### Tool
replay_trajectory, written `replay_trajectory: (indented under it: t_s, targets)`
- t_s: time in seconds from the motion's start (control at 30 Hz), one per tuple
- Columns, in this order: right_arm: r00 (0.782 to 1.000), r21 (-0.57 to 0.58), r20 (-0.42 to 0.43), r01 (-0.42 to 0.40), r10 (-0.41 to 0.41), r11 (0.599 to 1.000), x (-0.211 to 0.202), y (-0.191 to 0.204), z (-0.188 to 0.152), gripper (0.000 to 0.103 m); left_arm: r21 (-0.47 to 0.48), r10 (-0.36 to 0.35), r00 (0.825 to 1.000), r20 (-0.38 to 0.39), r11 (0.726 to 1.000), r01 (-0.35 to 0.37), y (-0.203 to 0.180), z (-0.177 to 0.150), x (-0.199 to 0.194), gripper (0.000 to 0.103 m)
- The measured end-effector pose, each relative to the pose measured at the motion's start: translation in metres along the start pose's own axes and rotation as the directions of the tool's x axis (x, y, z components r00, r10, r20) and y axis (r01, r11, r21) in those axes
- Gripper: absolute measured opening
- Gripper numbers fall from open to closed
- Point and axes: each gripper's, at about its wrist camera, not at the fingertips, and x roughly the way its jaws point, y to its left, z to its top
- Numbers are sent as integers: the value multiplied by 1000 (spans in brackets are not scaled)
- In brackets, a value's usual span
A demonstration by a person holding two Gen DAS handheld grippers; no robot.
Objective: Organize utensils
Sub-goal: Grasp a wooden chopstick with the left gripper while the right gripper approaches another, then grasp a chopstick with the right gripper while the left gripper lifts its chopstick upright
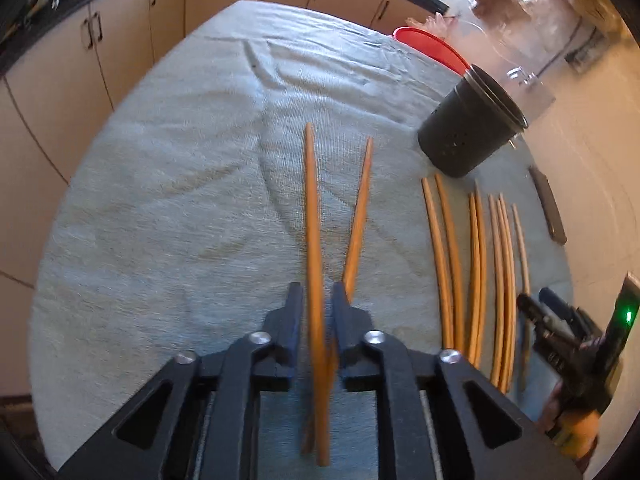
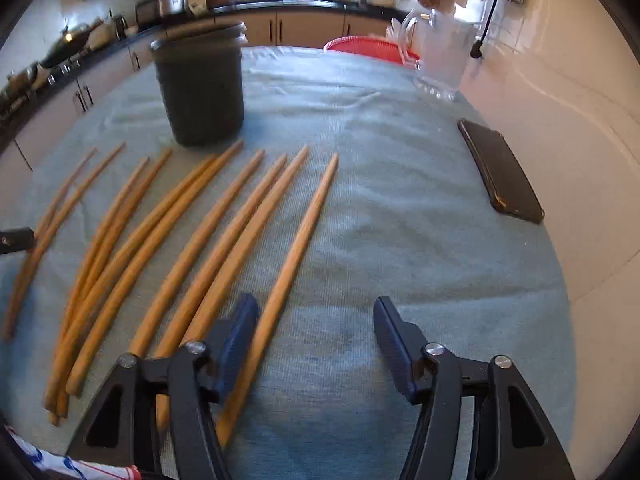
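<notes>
I've got a pair of chopsticks (image 1: 316,240) clamped in my left gripper (image 1: 318,292), jaws pinched nearly together on them. The two sticks cross at the pads and fan apart ahead of the tips, one running straight out, the other splaying off to the right. So by my reading I'm in the carrying step: this pair is picked and the black cup (image 1: 472,124) is where it belongs, standing ahead and off to the right of my left tool on the grey-green cloth (image 1: 180,200).

Next move, as I judge it: swing right, tip the sticks more upright and get both ends over the cup's rim before I let go. The splay worries me, since one tip could catch the rim.

My right gripper (image 2: 316,328) stands wide apart, nothing pressed between its pads. One loose chopstick (image 2: 292,264) lies just inside its left finger (image 2: 236,340), the rest of the row (image 2: 140,248) spread further left. From this side the cup is ahead and left, beyond the row's far ends. A dark phone (image 2: 500,168) lies off to the right.

Both tools are pitched steeply down at the cloth, the right one low over the near ends of the row.
</notes>
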Motion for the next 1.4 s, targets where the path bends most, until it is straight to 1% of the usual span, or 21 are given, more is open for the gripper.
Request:
replay_trajectory:
  t_s: [0.07, 0.13, 0.17, 0.2, 0.27, 0.37, 0.5, 0.57, 0.63, 0.7, 0.83, 0.9, 0.97, 1.0, 1.07, 1.2, 1.27, 1.3, 1.33, 1.37, 1.4]
  targets:
    - [1000, 17, -14, 7, -7, 1000, 1, -7, 0, 65, 9, 22, 1000, 13, 1000, -22, 2, 0, 0, 22]
    - [999, 21, -17, 39, -38, 999, 2, -12, 0, 65, 9, 18, 1000, 15, 1000, -18, 5, 6, 2, 22]
    - [999, 34, -17, 30, -29, 999, 1, -15, 0, 65, 8, 19, 1000, 16, 1000, -19, 7, 8, 3, 22]
    - [1000, 48, -15, 11, -10, 999, 0, -18, 0, 65, 6, 27, 999, 21, 1000, -27, 8, 12, 5, 22]
    - [998, 80, 13, -65, 64, 995, -7, -23, 3, 65, 14, 49, 999, 13, 999, -50, 8, 18, 11, 26]
    - [992, 83, 35, -122, 119, 989, -15, -21, 10, 63, 29, 87, 996, -7, 996, -86, 9, 27, 23, 25]
    - [995, 80, 5, -104, 104, 991, -7, -16, 20, 54, 43, 113, 993, -27, 993, -112, 8, 37, 26, 25]
    - [996, 57, -29, -83, 85, 995, 4, -12, 26, 52, 74, 128, 991, -38, 989, -125, 6, 42, 29, 25]
    - [996, 36, -60, -64, 67, 997, 13, -9, 30, 44, 101, 146, 988, -52, 985, -140, 3, 49, 32, 25]
    - [991, 13, -113, -64, 65, 998, 24, -6, 38, 42, 121, 154, 985, -73, 982, -145, 1, 55, 36, 25]
    - [972, -18, -221, -87, 81, 996, 35, -8, 58, 40, 189, 188, 975, -116, 968, -164, -6, 62, 42, 25]
    - [949, -27, -299, -109, 96, 994, 42, -10, 67, 38, 243, 210, 968, -135, 954, -173, -10, 62, 44, 25]
    - [929, -64, -359, -113, 83, 992, 47, -7, 75, 37, 267, 215, 963, -159, 949, -168, -11, 65, 45, 25]
    - [923, -71, -377, -115, 80, 991, 49, -6, 78, 36, 271, 215, 961, -171, 948, -164, -11, 66, 45, 25]
    - [900, -67, -428, -125, 85, 990, 56, -6, 87, 35, 273, 210, 955, -212, 950, -148, -9, 73, 48, 25]
    - [876, -36, -472, -129, 96, 991, 69, -10, 108, 35, 266, 180, 946, -269, 958, -106, -6, 87, 53, 25]
    - [875, -43, -474, -133, 97, 990, 72, -11, 115, 35, 256, 174, 946, -273, 961, -103, -5, 90, 53, 25]
    - [875, -61, -475, -136, 91, 989, 73, -9, 118, 34, 258, 176, 947, -269, 960, -105, -5, 90, 53, 20]
    - [876, -77, -475, -139, 87, 987, 74, -8, 120, 32, 264, 187, 947, -261, 957, -116, -5, 90, 54, 8]
    - [877, -88, -472, -146, 88, 985, 73, -7, 121, 28, 265, 191, 949, -250, 956, -123, -5, 89, 53, 6]
    - [881, -93, -465, -150, 90, 984, 71, -5, 120, 13, 270, 199, 952, -232, 953, -134, -6, 87, 52, 6]
